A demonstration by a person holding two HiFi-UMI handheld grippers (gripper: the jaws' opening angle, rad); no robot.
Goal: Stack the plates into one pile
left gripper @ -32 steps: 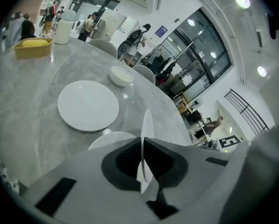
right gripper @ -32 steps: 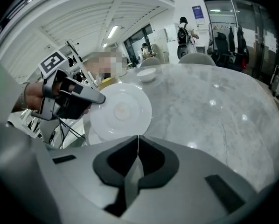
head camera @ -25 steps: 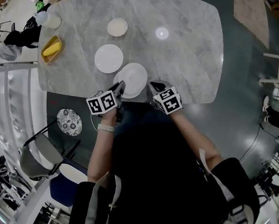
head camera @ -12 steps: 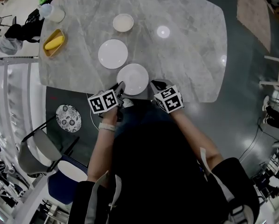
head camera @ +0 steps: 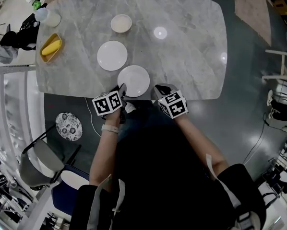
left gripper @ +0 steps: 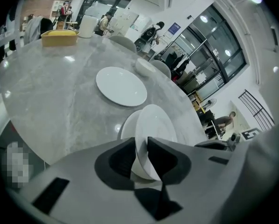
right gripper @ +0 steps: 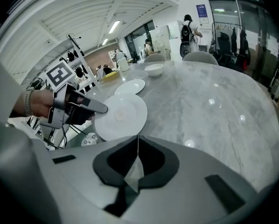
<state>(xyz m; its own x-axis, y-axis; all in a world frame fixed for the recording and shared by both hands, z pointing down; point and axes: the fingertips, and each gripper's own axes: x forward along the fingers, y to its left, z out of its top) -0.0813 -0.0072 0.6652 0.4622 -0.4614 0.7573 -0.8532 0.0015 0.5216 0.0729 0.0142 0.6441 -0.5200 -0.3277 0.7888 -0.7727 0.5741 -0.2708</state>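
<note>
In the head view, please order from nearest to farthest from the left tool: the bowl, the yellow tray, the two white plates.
1. Plate at the table's near edge, between the left tool's jaws, which have just been opening.
2. Second plate, just beyond.
3. Bowl, far side.
4. Yellow tray, far left.

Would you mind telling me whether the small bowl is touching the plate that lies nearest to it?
Apart. The head view shows a clear strip of bare marble table between the small bowl and the nearest plate.
</note>
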